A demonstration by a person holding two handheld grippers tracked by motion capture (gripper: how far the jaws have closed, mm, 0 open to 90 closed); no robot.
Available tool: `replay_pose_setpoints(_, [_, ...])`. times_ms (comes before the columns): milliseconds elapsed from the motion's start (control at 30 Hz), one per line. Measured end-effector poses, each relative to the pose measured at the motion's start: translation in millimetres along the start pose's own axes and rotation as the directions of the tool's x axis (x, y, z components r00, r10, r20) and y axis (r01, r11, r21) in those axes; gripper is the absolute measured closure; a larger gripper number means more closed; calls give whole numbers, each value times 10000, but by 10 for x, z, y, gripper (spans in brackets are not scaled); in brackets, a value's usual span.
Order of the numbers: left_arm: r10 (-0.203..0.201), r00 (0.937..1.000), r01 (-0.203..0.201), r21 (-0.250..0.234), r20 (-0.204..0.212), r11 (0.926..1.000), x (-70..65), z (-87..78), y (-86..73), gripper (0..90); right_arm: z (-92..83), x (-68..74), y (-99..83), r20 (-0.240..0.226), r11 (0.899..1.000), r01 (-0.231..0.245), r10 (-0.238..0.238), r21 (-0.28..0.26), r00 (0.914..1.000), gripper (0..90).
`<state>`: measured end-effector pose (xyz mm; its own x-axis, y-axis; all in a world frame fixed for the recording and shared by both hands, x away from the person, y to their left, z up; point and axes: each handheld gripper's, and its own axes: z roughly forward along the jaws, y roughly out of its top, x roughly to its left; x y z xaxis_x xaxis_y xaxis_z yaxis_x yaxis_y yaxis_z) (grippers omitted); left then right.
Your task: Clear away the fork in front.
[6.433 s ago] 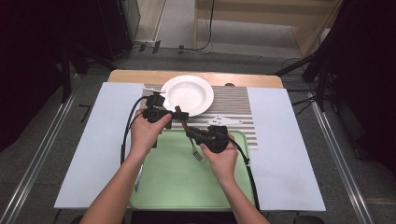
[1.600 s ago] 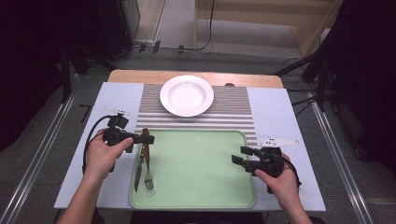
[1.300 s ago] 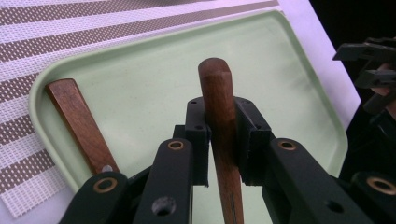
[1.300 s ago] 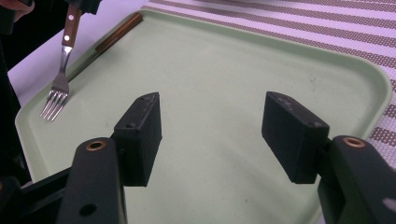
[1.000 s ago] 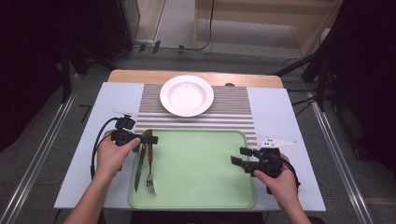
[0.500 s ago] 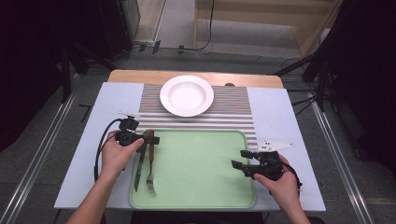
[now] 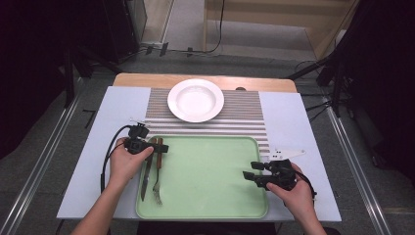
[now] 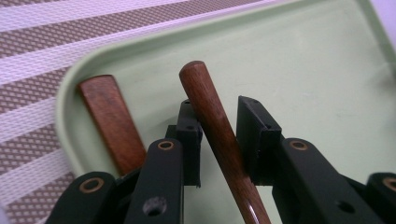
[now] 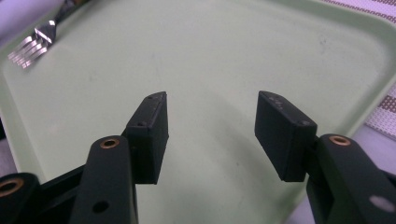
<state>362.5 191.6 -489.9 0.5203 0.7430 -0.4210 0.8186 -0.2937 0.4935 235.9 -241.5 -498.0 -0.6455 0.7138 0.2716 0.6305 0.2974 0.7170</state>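
A fork (image 7: 157, 182) and a knife (image 7: 145, 172), both with brown wooden handles, lie side by side at the left end of the green tray (image 7: 210, 171). My left gripper (image 7: 161, 147) reaches in from the left, its jaws closed around the fork's handle (image 8: 212, 121), which still rests in the tray. The knife's handle (image 8: 112, 123) lies just beside it. My right gripper (image 7: 247, 175) hovers open over the tray's right part, nothing between its jaws (image 9: 210, 126). The fork's tines (image 9: 29, 49) show at the far corner.
A white plate (image 7: 195, 100) sits on the striped mat (image 7: 244, 115) behind the tray. The pale table top (image 7: 298, 127) extends to both sides. A black cable (image 7: 108, 156) trails from the left gripper.
My left gripper has moved right and forward from the table's left side to the tray's corner and onto the fork's handle. The right gripper has barely shifted.
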Motion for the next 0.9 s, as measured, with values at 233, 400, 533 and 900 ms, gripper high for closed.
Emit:
replay_pose_setpoints(233, [156, 9998, -155, 55, -141, 9999, -1, 29, -6, 687, -53, -56, -31, -597, 9964, -813, 797, -245, 9950, 345])
replay_pose_setpoints(400, [394, 9991, -396, -159, -155, 9991, -6, 24, -12, 578, -88, -70, -45, -305, 9966, -724, 713, -387, 9970, 345])
replay_pose_setpoints(533, [619, 9974, -624, -139, -364, 9980, -28, 7, -12, 500, -76, -20, -48, 50, 9991, 74, -72, -429, 10000, 360])
replay_pose_setpoints(900, [860, 9963, -860, -880, -47, 9924, -39, -181, 23, 440, -140, -87, -41, -183, 9947, -608, 595, -826, 9981, 427])
